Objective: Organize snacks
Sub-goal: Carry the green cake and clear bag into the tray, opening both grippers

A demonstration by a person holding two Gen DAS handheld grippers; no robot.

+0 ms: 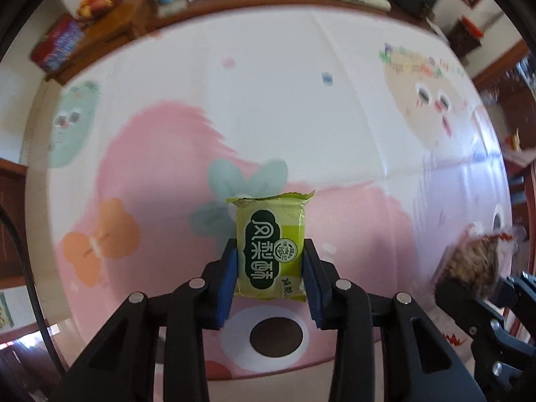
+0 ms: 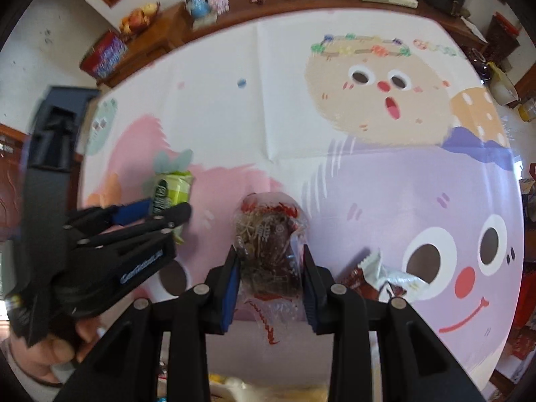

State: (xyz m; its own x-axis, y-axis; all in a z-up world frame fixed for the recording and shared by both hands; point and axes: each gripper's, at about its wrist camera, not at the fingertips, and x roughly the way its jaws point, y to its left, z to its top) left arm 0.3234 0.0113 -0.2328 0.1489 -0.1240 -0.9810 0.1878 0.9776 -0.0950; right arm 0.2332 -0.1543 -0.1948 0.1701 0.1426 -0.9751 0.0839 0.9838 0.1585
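Green shiny snack packet (image 1: 270,247) sits pinched in the left gripper (image 1: 270,268) jaws. Clear crinkly snack bag with brown bits (image 2: 269,248) is pinched by the right gripper (image 2: 270,278) jaws above the cartoon-print worktop (image 2: 301,117).

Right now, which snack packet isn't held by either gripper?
The white-and-brown foil packet, lying on the cartoon tablecloth. The green packet is in the left gripper; the clear red-printed packet in the right gripper.

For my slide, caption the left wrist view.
Left claw grips a green pineapple-cake packet above the cartoon tablecloth.
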